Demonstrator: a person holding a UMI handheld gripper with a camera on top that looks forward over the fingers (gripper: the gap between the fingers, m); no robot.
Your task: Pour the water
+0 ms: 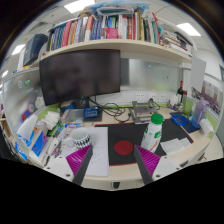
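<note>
- bottle (152,131) stands upright on desk (105,172), just ahead of right finger, beside red coaster (123,148)
- gripper (113,163) spread open, empty
- probably light, slick plastic; grasp mid-body, below cap

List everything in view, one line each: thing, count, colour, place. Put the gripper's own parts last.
Bottle: one, white with green cap, upright on the desk just ahead of the right finger.
Red disc: one, red, on the desk ahead, between the fingers' lines.
Paper sheet: one, white, on the desk beside the red disc.
Monitor: one, black, at the back of the desk.
Books: many, mixed colours, on the shelf above the monitor.
Desk: one, light, crowded with small items too blurred to name.
Fingers: two, black with purple pads, open, holding nothing.
</note>
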